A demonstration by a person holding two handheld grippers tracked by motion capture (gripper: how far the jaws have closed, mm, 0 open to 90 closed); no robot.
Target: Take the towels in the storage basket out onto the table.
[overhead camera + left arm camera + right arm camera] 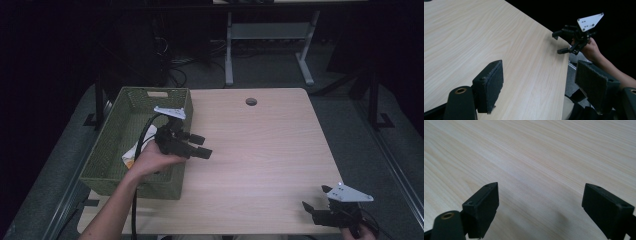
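Hovering at the basket's (131,150) right rim in the high view, the left gripper (200,146) has its fingers spread and empty; a pale item (133,154) lies in the basket under the hand; the right gripper (314,210) sits at the worktop's (260,150) near right corner. Left gripper view: pads (489,85) wide apart over bare wood; the right gripper (560,42) appears beyond. Right gripper view: fingers (484,206) parted, nothing between. Swinging left carelessly could knock the light basket.
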